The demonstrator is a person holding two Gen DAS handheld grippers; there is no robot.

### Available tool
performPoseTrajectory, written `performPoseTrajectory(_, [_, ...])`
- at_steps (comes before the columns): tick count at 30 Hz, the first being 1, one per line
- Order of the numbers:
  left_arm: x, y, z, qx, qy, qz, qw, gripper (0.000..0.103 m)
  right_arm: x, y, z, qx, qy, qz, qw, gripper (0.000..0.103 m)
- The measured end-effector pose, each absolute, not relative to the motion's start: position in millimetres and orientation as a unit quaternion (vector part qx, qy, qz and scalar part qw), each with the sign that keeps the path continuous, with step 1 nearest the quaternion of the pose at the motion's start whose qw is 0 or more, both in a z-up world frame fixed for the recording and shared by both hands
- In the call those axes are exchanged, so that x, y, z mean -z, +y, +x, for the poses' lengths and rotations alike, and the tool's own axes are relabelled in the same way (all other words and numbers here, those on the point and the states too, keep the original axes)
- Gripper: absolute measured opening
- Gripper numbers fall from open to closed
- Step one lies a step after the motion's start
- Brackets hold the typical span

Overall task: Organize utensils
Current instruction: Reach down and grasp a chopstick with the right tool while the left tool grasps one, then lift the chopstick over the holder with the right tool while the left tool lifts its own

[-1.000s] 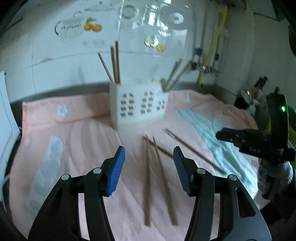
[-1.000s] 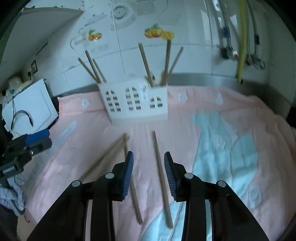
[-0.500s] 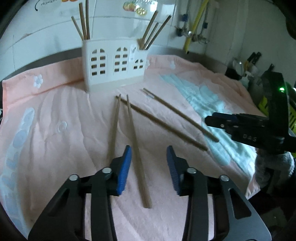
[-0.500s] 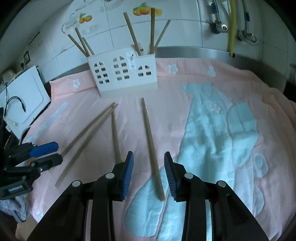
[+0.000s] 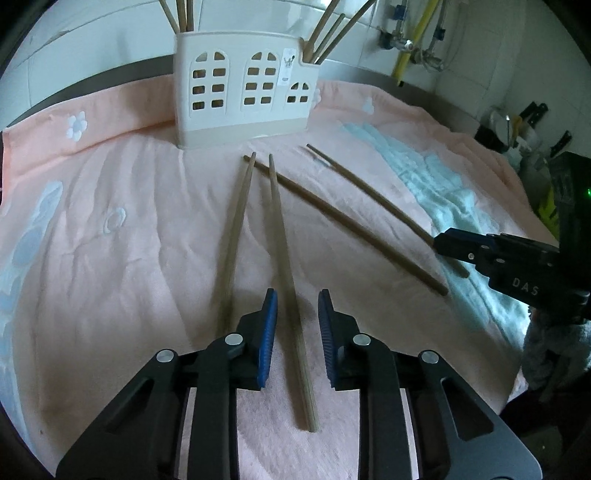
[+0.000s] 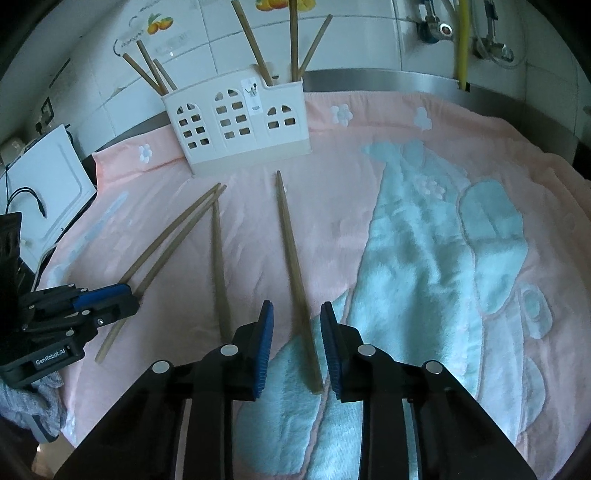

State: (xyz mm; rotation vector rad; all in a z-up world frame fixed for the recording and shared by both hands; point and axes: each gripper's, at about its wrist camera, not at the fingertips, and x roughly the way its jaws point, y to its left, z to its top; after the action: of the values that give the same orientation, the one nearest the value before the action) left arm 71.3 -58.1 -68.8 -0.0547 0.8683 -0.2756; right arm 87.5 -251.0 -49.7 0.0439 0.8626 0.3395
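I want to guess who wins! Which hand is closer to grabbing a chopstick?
Probably a tie. The left gripper has one chopstick lying between its closing jaws, and the right gripper straddles another chopstick the same way. Neither pinches yet.

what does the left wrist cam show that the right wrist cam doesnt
Only the left wrist view shows the dark clutter at the far right edge of the counter.

Only the right wrist view shows the white panel with a black cable and the fruit stickers on the tiles.

Both show the white utensil holder holding upright chopsticks, four loose chopsticks on the pink towel, the yellow pipe, and each gripper, left gripper and right gripper, closing around one chopstick, not yet pressing it.
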Motion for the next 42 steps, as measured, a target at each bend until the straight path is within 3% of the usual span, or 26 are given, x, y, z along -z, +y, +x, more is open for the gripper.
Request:
performPoseTrajectory(4, [72,-57,75,0.121,0.428,-0.027,0.895,0.012,53,-251,91,-0.16,0.424,0.024,0.891,0.022])
performPoseTrajectory(10, [72,-59,76,0.127,0.431,-0.022,0.893,0.008,54,-250,92,-0.156,0.428,0.016,0.89,0.018])
performPoseTrajectory(14, [70,-59,75,0.131,0.43,-0.026,0.893,0.005,55,-243,90,-0.141,0.424,-0.019,0.894,0.009])
performPoseTrajectory(20, [59,-53,71,0.133,0.416,-0.03,0.899,0.005,50,-239,86,-0.145,0.413,-0.027,0.899,0.007])
performPoseTrajectory(33, [-16,-37,69,0.144,0.332,-0.043,0.931,0.005,-47,-248,85,-0.171,0.306,-0.001,0.936,0.007])
performPoseTrajectory(42, [-56,-34,90,0.155,0.303,-0.036,0.939,0.005,-95,-245,115,-0.195,0.29,0.0,0.937,0.007])
